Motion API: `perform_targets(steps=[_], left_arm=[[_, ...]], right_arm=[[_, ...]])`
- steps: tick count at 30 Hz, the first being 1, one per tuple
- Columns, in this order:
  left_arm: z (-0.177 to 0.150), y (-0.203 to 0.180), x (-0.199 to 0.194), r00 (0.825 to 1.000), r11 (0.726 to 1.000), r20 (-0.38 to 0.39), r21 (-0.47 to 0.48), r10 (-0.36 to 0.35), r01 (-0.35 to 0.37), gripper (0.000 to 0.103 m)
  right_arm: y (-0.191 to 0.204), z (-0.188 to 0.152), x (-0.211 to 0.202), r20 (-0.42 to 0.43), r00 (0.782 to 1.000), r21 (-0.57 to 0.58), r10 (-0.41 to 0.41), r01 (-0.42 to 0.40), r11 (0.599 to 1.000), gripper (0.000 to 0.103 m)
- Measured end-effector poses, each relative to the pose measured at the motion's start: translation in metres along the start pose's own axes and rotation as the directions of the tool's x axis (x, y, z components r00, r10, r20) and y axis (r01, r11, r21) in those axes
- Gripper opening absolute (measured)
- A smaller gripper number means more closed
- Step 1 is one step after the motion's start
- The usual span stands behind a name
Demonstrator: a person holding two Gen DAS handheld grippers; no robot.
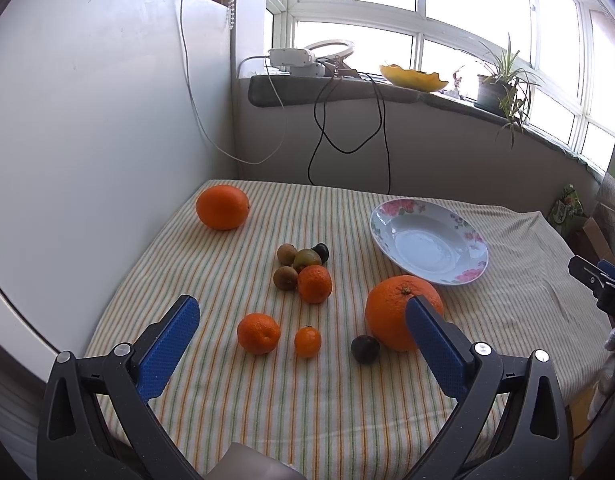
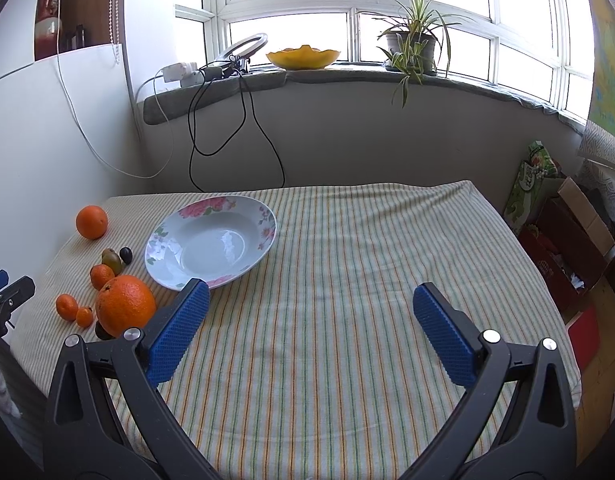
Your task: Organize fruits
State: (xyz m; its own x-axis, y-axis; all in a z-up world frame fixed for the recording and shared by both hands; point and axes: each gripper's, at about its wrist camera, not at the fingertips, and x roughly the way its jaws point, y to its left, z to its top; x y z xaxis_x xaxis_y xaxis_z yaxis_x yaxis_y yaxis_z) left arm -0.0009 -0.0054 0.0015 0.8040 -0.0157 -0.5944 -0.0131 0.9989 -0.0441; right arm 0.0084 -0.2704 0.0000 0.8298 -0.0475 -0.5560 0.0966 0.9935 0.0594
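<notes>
Hidden or unclear: part of the large orange [image 1: 399, 310] is covered by the right blue pad of the left gripper [image 1: 303, 326] in the left wrist view. In the right wrist view the near dark plum [image 2: 103, 333] is mostly hidden under that same orange and behind a gripper arm. The right gripper [image 2: 311, 312] is cut off at the right edge of the left wrist view, so only its tip is seen there. The kiwis are small and bunched in the right wrist view and cannot be counted there.

Count, from the left wrist view: two oranges, the large one near right and the far orange [image 1: 222, 207] at the far left corner of the striped cloth [image 1: 307, 400]. Three mandarins: one [image 1: 314, 283] touching the kiwi cluster, one [image 1: 258, 333] nearer, and the smallest [image 1: 307, 341] just beside it. Three kiwis [image 1: 285, 278] are bunched at centre. Two plums: the far plum [image 1: 320, 251] is behind the kiwis, the near one just left of the large orange. One flowered plate [image 1: 423, 212] is noted at far right, with nothing in it.

Tongs: both grippers are seen with the pads wide apart, nothing between them. All fruit lies on the cloth, left of the plate; none is on the plate. The left gripper is held over the near fruit, the right over bare cloth.
</notes>
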Motion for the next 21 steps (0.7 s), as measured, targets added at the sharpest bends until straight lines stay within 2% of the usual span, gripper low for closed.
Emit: perform_targets(steps=[21], left_arm=[[0.0019,-0.0008,-0.0019,1.0,1.0,0.001,0.0,-0.004,0.004,0.102]], right_arm=[[0.0005,0.0008,-0.0009,0.0,1.0,-0.001,0.003,-0.003,1.0,0.103]])
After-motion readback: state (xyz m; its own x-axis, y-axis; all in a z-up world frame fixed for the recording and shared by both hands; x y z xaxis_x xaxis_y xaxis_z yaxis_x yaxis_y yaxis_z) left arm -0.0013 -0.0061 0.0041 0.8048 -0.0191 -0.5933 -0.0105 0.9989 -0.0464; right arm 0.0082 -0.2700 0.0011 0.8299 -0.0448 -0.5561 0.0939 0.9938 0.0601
